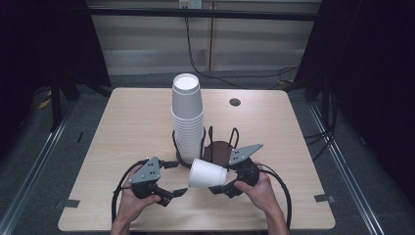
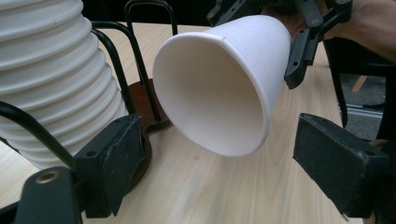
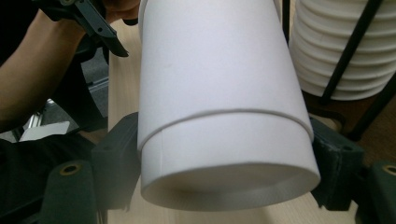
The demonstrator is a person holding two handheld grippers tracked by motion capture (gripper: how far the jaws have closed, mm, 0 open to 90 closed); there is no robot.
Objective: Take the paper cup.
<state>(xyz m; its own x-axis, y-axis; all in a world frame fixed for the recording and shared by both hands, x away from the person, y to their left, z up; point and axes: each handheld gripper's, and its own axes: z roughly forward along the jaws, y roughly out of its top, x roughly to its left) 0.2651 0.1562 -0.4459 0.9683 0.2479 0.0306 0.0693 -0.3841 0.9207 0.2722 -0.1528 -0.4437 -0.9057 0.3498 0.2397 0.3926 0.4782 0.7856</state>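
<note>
Table [image 1: 132, 122]: wire rack [image 1: 215, 139] near front-centre. Tall cup stack [image 1: 187, 117] upside down in rack's left side. Single cup [image 1: 207, 173] on its side just in front of rack, off table, mouth twd left. R gripper [image 1: 219, 188] pinching cup near base, hand palm-down. L gripper [image 1: 175, 192] left of rack, jaws spread, nothing between, facing cup mouth.

White cup [image 2: 219, 88] held sideways by far gripper [image 2: 303, 42], cup stack [image 2: 51, 79] in black wire rack [image 2: 135, 60], own fingers [image 2: 112, 163] apart
</note>
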